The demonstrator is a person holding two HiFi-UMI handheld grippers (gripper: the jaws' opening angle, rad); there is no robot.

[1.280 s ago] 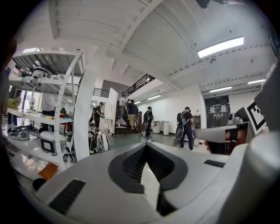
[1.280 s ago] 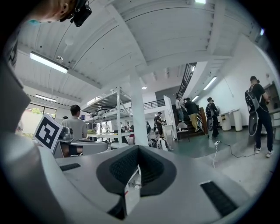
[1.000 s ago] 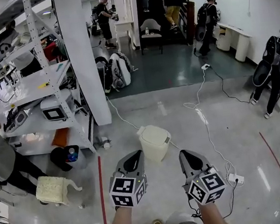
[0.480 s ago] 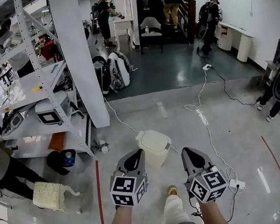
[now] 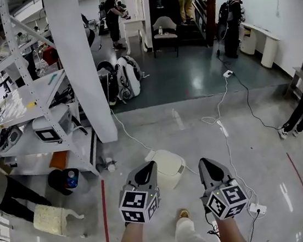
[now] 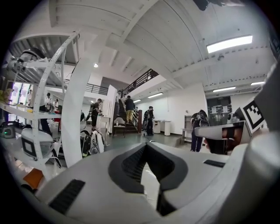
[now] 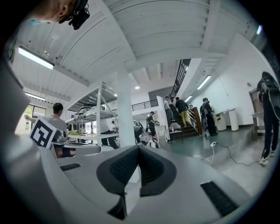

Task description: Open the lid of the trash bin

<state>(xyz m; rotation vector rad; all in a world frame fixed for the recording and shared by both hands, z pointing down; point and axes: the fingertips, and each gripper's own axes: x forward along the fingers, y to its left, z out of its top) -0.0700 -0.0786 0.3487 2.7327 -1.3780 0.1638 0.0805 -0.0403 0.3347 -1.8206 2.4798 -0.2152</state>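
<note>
Two-handed, standing over a wide sweep of glossy grey floor (image 5: 263,125), smooth and throwing back the ceiling lights. Looking down on the trash bin (image 5: 174,178) sitting on that floor just ahead, between the left gripper (image 5: 146,172) and the right gripper (image 5: 207,167), partly masked by the left. Judging it a light, hollow thing: cream plastic, boxy with rounded corners, hard and slick, probably sliding or tipping on such a floor if shoved sideways. Seeing its lid (image 5: 170,159) lying shut, a shallow, softly domed cap; not making out any hinge or button from here. Reckoning on taking hold at the lid's front lip, or pressing down from above if spring-loaded, and lifting gently rather than dragging. Holding the left gripper clenched, ribbed dark pads (image 6: 131,165) meeting at the tips with nothing between them. Holding the right gripper likewise pinched together and empty, grey moulded shell around black grooved pads. Needing the jaws parted, or one closed tip used as a prod, before touching the lid, with neither gripper yet in contact with it
</note>
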